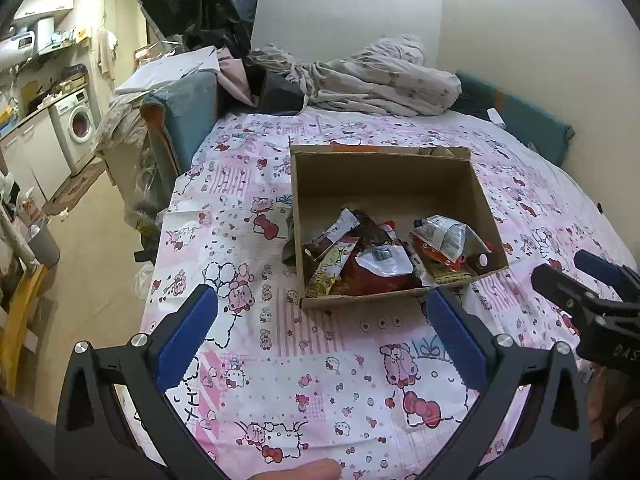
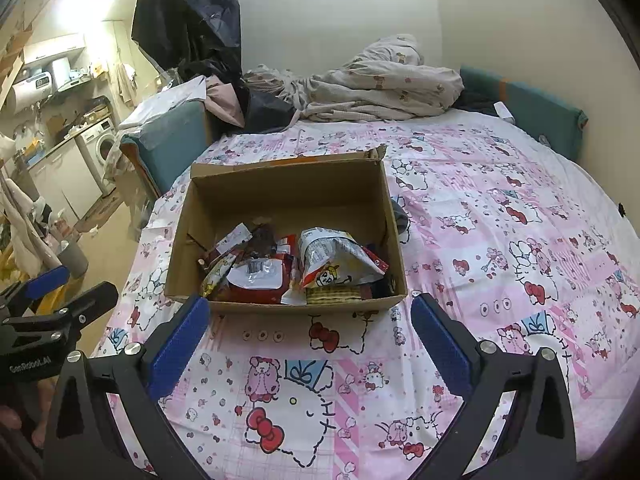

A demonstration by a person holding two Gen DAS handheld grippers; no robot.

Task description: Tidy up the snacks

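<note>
A bed covered by a pink and white cartoon-print sheet (image 2: pixel 500 216) fills most of both views. At its far end lies a crumpled beige patterned duvet (image 2: pixel 384 80), with a teal padded headboard cushion (image 2: pixel 532 104) against the pale wall on the right and dark clothes hanging at the bed's far left corner. Past the left edge of the bed the floor leads to a kitchen corner with a white front-loading washing machine (image 1: pixel 78 124) under a counter.

On the sheet sits an open brown cardboard box (image 2: pixel 288 196), flaps up, its far half bare inside. The snacks are all piled in its near half: a large dark red flat packet with a white label (image 2: pixel 256 280) at the left-centre, a crinkled silver and white bag with red trim (image 2: pixel 336 256) to the right of it (tilted, leaning over other packets), a yellow-green checked wrapper (image 2: pixel 332 294) against the near wall, and smaller sticks and sachets at the left that I cannot tell apart.

The left gripper (image 1: pixel 320 340) hangs over the sheet just short of the box, its blue-padded fingers spread wide with nothing between them. The right gripper (image 2: pixel 310 344) is likewise spread and empty, near the box's front wall.
</note>
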